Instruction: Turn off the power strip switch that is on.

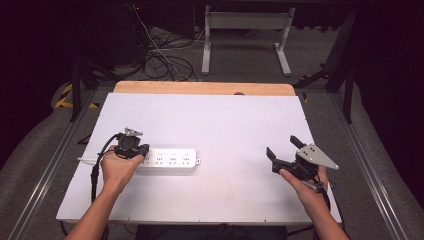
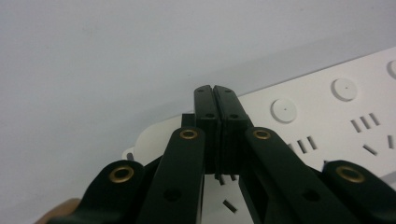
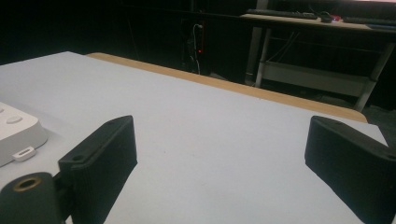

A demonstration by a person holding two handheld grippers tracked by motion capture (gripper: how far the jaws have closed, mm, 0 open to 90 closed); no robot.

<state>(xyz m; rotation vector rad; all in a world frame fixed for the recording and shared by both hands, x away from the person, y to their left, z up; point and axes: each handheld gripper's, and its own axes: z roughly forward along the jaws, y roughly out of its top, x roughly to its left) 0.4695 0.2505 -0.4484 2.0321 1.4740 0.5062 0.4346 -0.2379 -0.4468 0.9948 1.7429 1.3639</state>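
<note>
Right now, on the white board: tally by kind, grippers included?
Power strip: 1, white, at the left side of the white board
Left gripper: 1, jaws shut, over the strip's left end
Right gripper: 1, jaws wide open, nothing between them
Total: 3

No text, brand or number can be read anywhere (the white power strip [image 1: 167,160] carries only socket slots and round buttons, without any legible marking).
</note>
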